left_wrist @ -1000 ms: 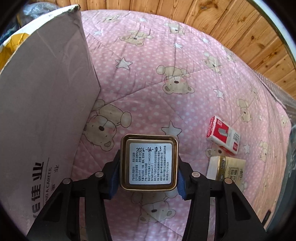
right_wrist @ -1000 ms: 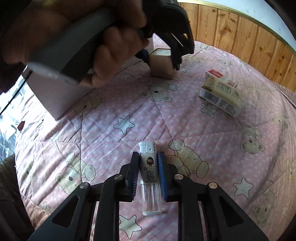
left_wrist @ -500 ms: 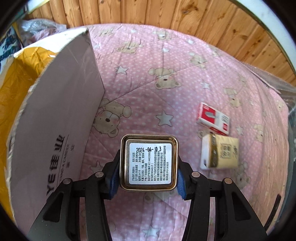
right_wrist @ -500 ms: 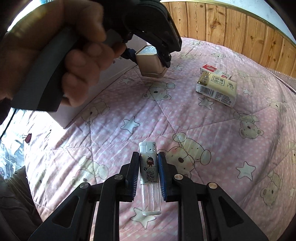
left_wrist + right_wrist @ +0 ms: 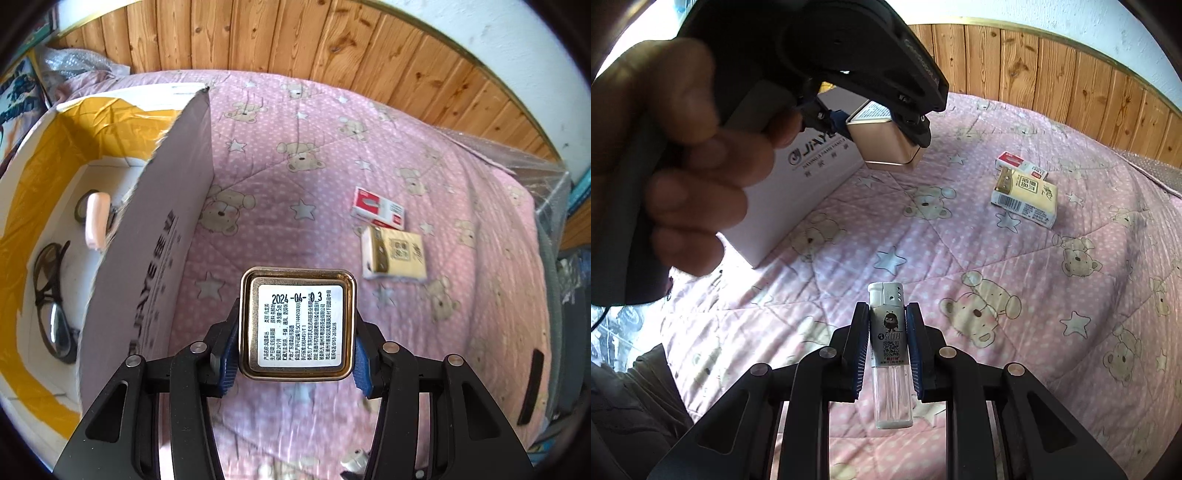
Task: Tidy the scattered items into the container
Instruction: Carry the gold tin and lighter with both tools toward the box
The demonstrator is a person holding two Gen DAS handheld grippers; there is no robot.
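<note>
Your left gripper (image 5: 297, 328) has its jaws clamped on the tin (image 5: 298, 325), held in the air just right of the box (image 5: 155, 236) wall. Your right gripper (image 5: 886, 343) grips the lighter (image 5: 890, 350) between its jaws above the quilt (image 5: 997, 266). Ahead and right of both lie the red pack (image 5: 377, 208) and tissue pack (image 5: 395, 254), touching.

- bed quilt (image 5: 317, 155), pink with white dots, teddy bears and stars, covers the whole surface
- wood panel wall (image 5: 295, 40) behind the bed, vertical planks, gold trim strip on top
- white wall (image 5: 509, 48) above the panelling
- bubble wrap (image 5: 70, 64) bunched at the far left corner
- clear plastic sheet (image 5: 517, 158) along the bed's right edge
</note>
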